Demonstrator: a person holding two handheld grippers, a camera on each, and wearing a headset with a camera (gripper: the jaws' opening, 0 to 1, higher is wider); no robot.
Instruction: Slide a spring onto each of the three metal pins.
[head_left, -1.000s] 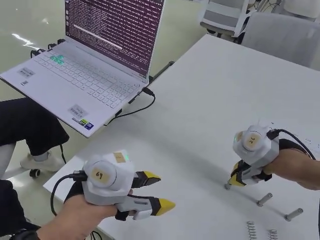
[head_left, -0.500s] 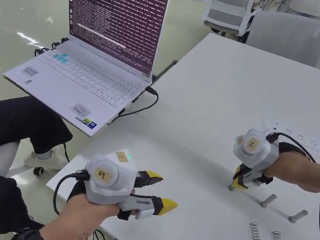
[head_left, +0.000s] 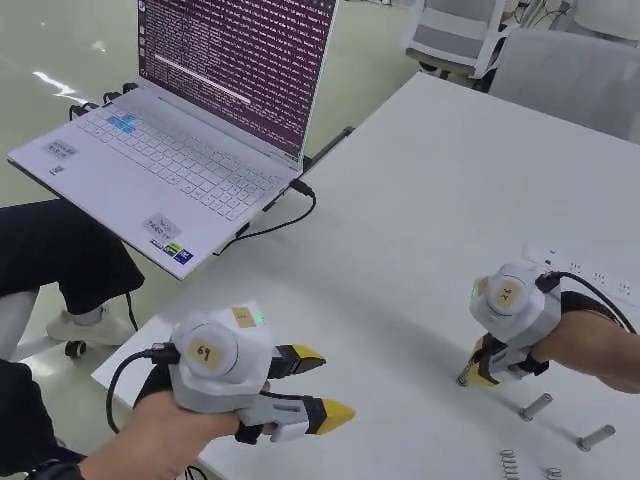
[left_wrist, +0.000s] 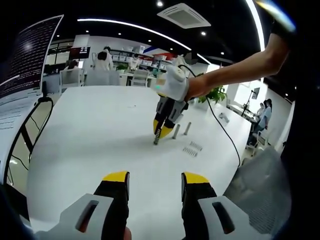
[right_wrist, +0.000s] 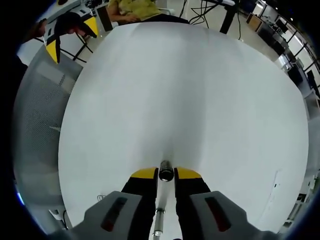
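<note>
Right gripper (right_wrist: 166, 173) with both yellow-tipped jaws clamped on one metal pin (left_wrist: 156, 140). The pin stands steeply between the jaws with its lower end at the surface of the white table (head_left: 430, 200); whether it touches cannot be told. A second pin (head_left: 535, 406) and a third pin (head_left: 595, 437) lie flat on the table just to the right of the held pin, apart from each other. Two springs (head_left: 509, 463) lie near them, closer to the person than the held pin, with none on any pin. Left gripper (head_left: 322, 385) hovers well to the left of the held pin, jaws parted and holding nothing. An open laptop (head_left: 200, 130) sits far to the left of the held pin, beyond the table's edge.
</note>
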